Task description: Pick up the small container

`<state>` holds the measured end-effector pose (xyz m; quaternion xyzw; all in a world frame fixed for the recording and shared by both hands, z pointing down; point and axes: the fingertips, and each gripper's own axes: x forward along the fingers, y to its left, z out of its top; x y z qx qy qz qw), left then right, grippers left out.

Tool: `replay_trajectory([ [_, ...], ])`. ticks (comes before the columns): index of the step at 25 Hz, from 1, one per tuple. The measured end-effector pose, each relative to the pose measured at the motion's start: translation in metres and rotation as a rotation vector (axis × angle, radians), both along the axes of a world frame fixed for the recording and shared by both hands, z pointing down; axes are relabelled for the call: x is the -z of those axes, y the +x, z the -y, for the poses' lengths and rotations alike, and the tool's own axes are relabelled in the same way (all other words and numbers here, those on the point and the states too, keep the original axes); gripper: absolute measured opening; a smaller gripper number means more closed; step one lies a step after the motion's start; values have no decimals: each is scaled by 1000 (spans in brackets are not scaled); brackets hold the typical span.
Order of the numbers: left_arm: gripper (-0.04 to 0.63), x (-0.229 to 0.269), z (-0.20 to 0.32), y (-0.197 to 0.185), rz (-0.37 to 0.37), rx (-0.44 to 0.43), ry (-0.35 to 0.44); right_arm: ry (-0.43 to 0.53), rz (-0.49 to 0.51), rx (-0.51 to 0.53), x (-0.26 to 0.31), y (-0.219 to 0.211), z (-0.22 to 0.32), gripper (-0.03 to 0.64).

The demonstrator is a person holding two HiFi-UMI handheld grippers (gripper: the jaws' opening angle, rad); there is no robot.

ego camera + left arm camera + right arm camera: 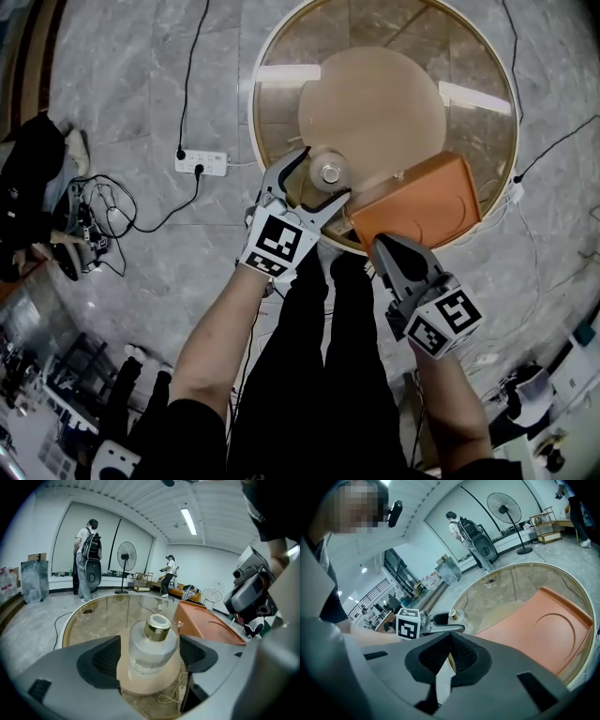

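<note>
The small container (329, 173), a clear jar with a gold cap, stands on the near edge of a beige round disc (375, 103) on the round glass table (258, 75). My left gripper (324, 174) is open around it, one jaw on each side. In the left gripper view the jar (152, 644) sits between the dark pads (101, 660) of my left gripper (150, 657) with a gap on both sides. My right gripper (377, 244) is shut and empty, just short of the orange tray (422, 202). The right gripper view shows the right gripper (450, 656) with its pads together, and the jar (456, 616) beyond.
The orange tray (206, 625) lies right of the jar, overhanging the table's near edge. A white power strip (202, 162) and cables lie on the floor to the left, beside dark bags and clutter (37, 178). People (86, 559) and a standing fan (125, 555) are far behind.
</note>
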<state>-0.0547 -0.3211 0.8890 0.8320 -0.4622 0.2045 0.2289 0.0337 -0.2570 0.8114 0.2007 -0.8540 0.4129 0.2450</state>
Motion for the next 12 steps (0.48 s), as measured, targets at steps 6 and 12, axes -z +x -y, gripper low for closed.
replay_trajectory([
  [6, 385, -15, 9, 3, 23, 27, 3, -11, 5, -2, -7, 4, -2, 14],
  [12, 377, -22, 21, 14, 48, 17, 34, -41, 9, -14, -23, 10, -9, 14],
])
